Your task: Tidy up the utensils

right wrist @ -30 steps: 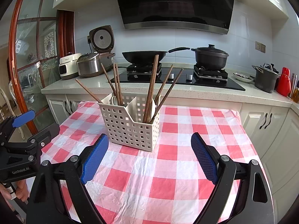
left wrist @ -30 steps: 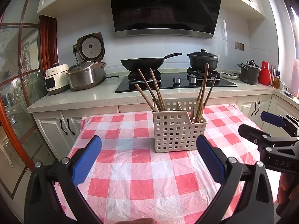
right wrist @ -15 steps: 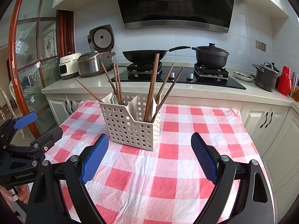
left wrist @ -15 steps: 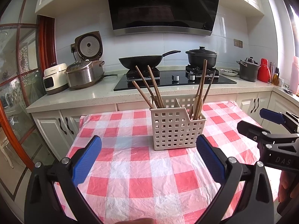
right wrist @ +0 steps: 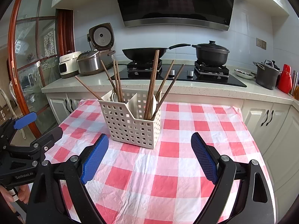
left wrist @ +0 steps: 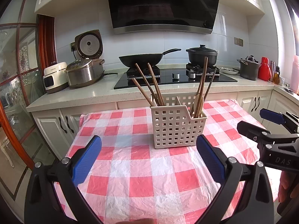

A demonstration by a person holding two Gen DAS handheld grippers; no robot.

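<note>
Honestly both grippers, left gripper (left wrist: 148, 163) and right gripper (right wrist: 149, 157), gape empty, and bumping those leaning chopsticks (right wrist: 152, 82) could tip the light caddy (right wrist: 130, 123)

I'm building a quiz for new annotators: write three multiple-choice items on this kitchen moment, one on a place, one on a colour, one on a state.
1. Where does the white perforated plastic utensil caddy stand?
A. on the stove
B. on the red-and-white checked tablecloth
C. on the floor

2. What colour are the pads on the fingers of the right gripper?
A. blue
B. green
C. yellow

3. What state is the left gripper in?
A. shut on a chopstick
B. shut on the caddy
C. open, holding nothing

Answers:
1 B: the caddy's base rests on the checked cloth.
2 A: both pads show blue.
3 C: its fingers stand wide apart with only cloth between them, and the brown wooden chopsticks sit in the caddy.
</note>
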